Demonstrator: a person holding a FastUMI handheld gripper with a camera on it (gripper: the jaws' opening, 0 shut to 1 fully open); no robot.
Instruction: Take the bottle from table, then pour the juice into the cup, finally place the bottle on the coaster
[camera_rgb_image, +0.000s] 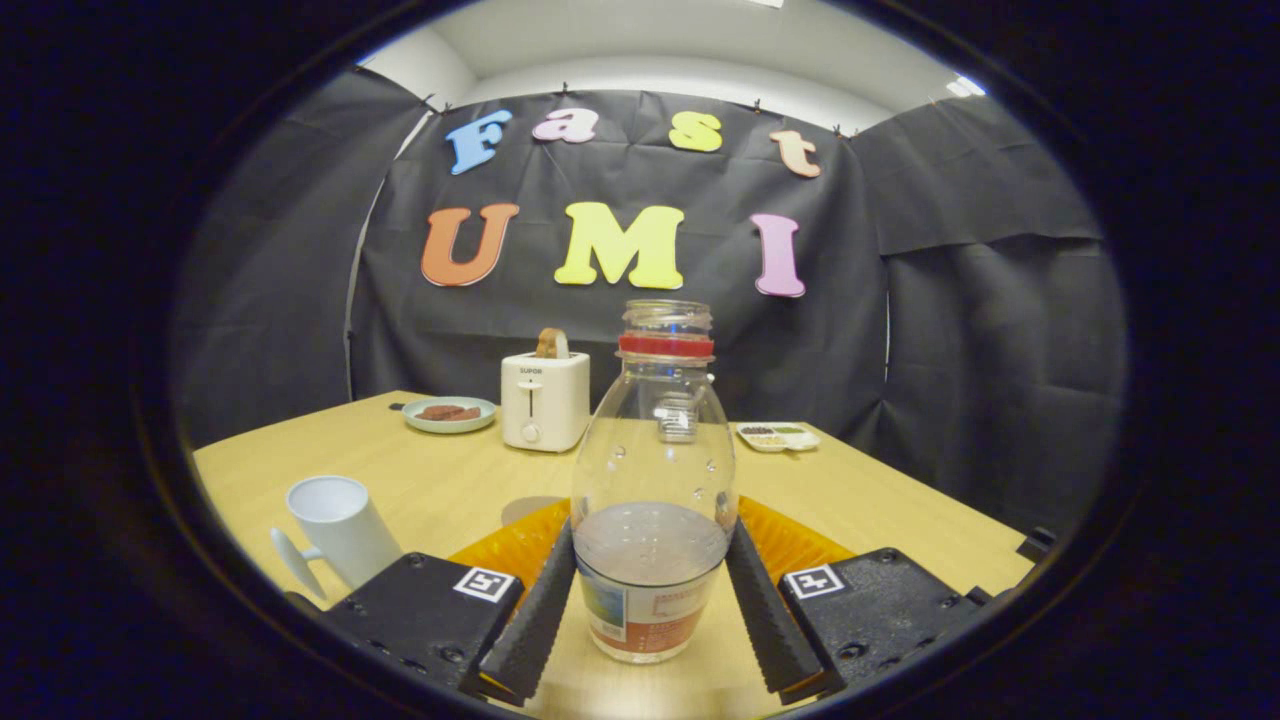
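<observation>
Gripping the bottle (655, 470) low on its body, the gripper (650, 615) has both ridged fingers (535, 620) pressed against its sides, jaws pinching it. Bottle upright, uncapped, red ring at the neck, clear liquid in the lower part. Orange coaster (520, 545) lies just behind the bottle on the wooden table (450, 490). White cup (340, 530) stands left of the fingers. Beyond: white toaster (544, 400) with bread, a plate (449, 413), a small tray (778, 436).
</observation>
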